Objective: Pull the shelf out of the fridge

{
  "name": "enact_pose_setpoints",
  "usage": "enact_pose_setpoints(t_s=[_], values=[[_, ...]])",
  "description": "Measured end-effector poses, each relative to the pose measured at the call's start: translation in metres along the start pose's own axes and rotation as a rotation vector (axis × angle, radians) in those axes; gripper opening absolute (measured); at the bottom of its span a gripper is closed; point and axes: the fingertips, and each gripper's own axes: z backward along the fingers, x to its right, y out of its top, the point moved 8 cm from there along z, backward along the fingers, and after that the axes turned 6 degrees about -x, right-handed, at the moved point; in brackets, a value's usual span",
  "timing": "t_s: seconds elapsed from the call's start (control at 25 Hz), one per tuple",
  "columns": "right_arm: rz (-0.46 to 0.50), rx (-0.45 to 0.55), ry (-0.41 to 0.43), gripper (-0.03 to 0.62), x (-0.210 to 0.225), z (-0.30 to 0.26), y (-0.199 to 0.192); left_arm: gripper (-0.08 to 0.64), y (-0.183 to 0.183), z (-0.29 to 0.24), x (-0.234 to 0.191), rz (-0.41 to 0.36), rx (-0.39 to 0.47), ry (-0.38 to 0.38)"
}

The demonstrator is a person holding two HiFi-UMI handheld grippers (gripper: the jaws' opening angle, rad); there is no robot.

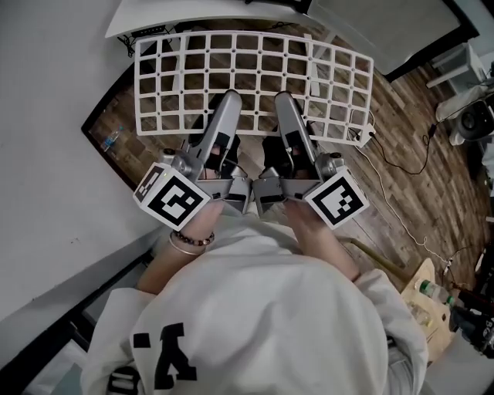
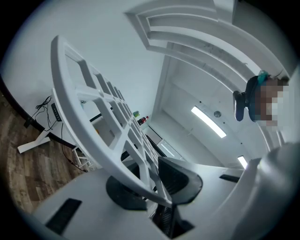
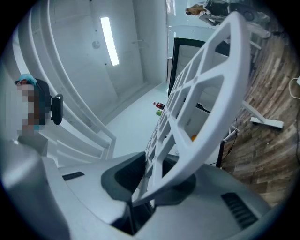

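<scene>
The white grid shelf (image 1: 255,62) hangs level in the air over the wooden floor, held by its near edge. My left gripper (image 1: 224,106) is shut on a bar of that edge left of centre. My right gripper (image 1: 285,106) is shut on a bar just right of centre. In the left gripper view the shelf (image 2: 93,126) runs away to the upper left, its rim pinched between the dark pads at the left gripper (image 2: 157,192). Seen from the right gripper view, the shelf (image 3: 211,108) rises to the upper right out of the right gripper (image 3: 145,183), which clamps its rim.
A white tabletop (image 1: 201,15) lies beyond the shelf's far edge. A dark-framed opening with a bottle (image 1: 112,139) sits at the left under the shelf. Cables (image 1: 401,162) trail over the floor at the right. A wooden cart (image 1: 423,297) stands at the lower right.
</scene>
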Motion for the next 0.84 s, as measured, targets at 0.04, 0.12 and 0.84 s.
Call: enact_pose_setpoints(t_s=[0.04, 0.12, 0.84], values=[[-0.007, 0.0, 0.0, 0.064, 0.0009, 0.0002, -0.001, 0.074, -0.0004, 0.0005, -0.0003, -0.001, -0.002, 0.003], [-0.02, -0.008, 0.001, 0.064, 0.0022, -0.0002, -0.0039, 0.074, -0.0013, 0.0032, -0.0015, -0.001, 0.001, 0.015], [-0.011, -0.049, 0.019, 0.066, 0.0032, -0.0054, -0.0004, 0.074, -0.0021, 0.0039, -0.0014, 0.008, 0.034, 0.036]])
